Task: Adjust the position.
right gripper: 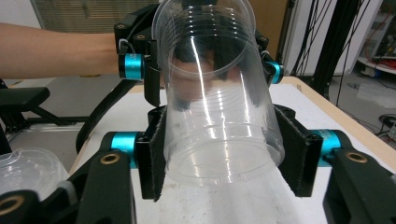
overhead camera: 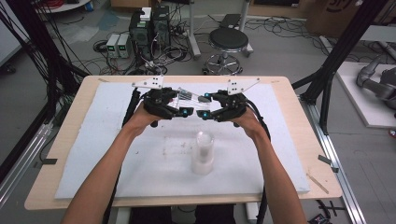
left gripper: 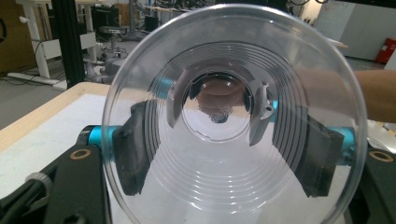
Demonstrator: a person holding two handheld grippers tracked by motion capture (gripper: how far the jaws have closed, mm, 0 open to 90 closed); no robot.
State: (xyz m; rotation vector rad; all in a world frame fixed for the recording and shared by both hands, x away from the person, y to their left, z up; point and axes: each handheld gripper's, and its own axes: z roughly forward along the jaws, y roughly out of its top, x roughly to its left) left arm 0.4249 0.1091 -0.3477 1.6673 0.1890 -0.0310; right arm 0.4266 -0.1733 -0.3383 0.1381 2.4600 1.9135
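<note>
midair, left gripper [overhead camera: 186, 111] and right gripper [overhead camera: 204, 113] both clamp the clear cup [right gripper: 219, 116] stretched between them.

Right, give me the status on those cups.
Done: one stack of clear cups stands on the white foam pad. In hand: the left gripper and right gripper both clamp a clear plastic cup held sideways above the pad. Left: whether they are separating or joining cups cannot be told.

a round black stool [overhead camera: 228, 41] stands beyond the wooden table [overhead camera: 280, 86].
</note>
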